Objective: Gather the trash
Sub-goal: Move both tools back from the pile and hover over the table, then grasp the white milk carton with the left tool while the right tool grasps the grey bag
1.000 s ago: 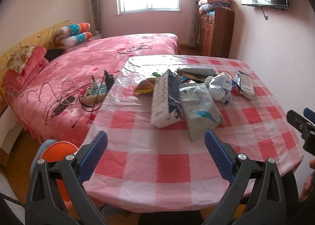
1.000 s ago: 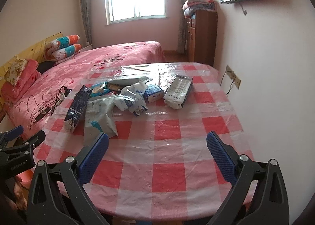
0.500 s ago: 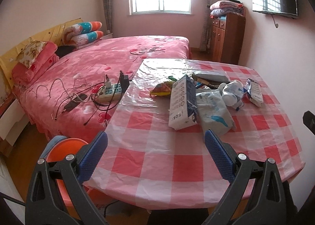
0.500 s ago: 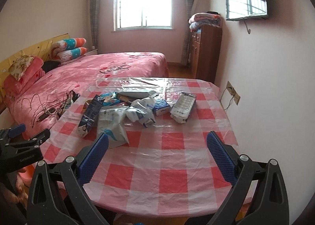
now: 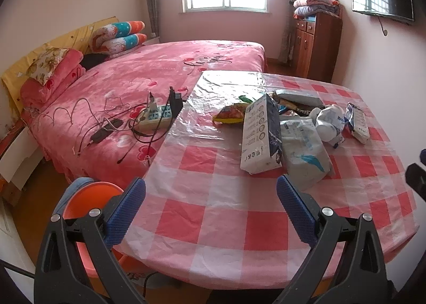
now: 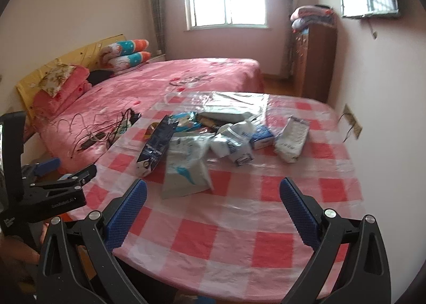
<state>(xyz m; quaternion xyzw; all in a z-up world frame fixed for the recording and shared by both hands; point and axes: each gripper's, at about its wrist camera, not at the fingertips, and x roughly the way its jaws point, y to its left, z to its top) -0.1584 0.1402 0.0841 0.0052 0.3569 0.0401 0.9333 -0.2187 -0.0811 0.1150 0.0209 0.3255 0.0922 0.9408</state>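
The left gripper [image 5: 210,205] and right gripper [image 6: 213,205] hang wide open over the table [image 5: 202,213]. Farther back lies the trash. The long dark bag [image 5: 261,133] points away toward the bed [image 5: 149,69].

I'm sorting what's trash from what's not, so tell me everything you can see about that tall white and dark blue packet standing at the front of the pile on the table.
The white and dark blue packet is a flat, crinkly bag, seemingly plastic film. One broad face is white with a column of round marks and printed characters; the other is dark blue. It stands on its long edge, tilted, on the checked tablecloth, leaning against the pale blue-printed bag beside it. Neither gripper touches it.
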